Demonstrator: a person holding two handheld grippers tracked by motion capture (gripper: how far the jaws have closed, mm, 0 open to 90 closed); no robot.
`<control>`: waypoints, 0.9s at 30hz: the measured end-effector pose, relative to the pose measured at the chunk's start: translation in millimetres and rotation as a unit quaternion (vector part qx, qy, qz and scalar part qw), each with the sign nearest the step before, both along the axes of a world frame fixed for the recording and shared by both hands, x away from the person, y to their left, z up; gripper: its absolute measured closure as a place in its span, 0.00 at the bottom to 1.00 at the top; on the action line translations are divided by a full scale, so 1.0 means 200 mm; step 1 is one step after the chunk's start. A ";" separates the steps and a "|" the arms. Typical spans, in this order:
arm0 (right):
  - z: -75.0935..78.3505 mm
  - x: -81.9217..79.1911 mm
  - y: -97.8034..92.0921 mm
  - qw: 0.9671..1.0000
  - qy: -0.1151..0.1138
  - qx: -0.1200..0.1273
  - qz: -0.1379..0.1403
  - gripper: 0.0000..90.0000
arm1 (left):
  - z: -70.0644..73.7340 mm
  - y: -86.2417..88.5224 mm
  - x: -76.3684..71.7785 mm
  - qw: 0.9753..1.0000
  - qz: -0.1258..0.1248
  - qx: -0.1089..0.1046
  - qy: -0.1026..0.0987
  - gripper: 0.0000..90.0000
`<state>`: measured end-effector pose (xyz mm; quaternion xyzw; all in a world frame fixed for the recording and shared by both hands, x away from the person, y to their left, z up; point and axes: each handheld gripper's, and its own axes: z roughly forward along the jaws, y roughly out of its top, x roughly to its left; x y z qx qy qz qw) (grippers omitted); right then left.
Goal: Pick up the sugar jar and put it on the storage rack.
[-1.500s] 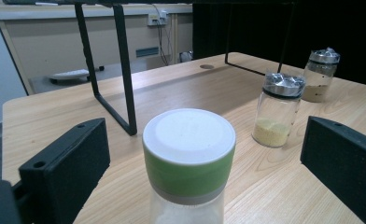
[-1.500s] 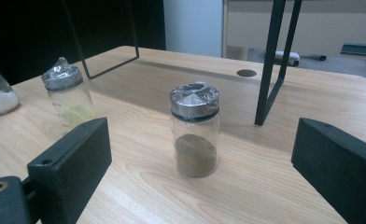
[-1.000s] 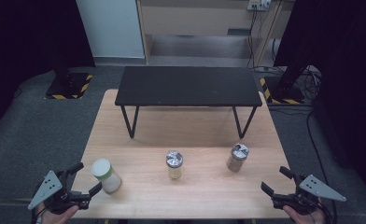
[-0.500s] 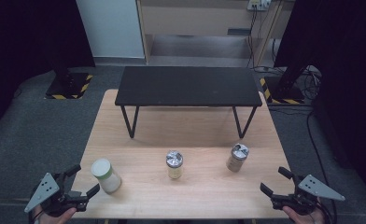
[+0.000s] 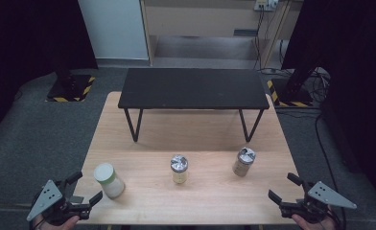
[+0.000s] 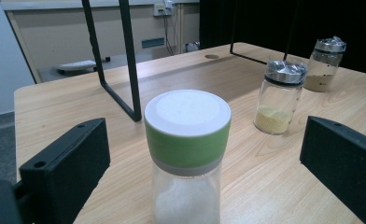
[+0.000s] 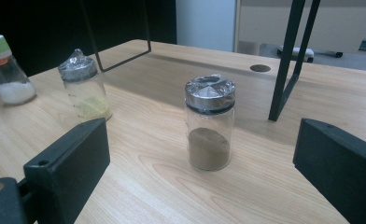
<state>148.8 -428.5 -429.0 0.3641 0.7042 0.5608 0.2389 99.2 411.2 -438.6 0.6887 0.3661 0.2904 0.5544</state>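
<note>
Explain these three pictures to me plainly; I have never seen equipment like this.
A person sits at a wooden table holding a hand-held two-jaw gripper in each hand: the left gripper and the right gripper. One camera looks down from above; the other two ride on the grippers and look out between their black jaws. Three jars stand on the table: a green-capped jar of white powder, a middle jar of yellow grains, and a brown-powder jar. A black metal stand sits behind them. Both grippers are open and hold nothing.

open wood between three jars (image 5: 179, 168), black stand (image 5: 193, 88) blocking behind
</note>
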 end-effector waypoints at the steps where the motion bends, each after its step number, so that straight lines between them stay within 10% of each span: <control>1: 0.00 0.00 0.00 1.000 -0.002 0.000 0.000 0.05 | 0.00 0.00 -0.01 1.000 0.001 -0.001 0.001 0.01; 27: 0.00 -0.01 0.00 1.000 -0.006 0.000 0.000 0.05 | 0.18 0.05 -0.13 0.998 0.018 0.025 0.048 0.02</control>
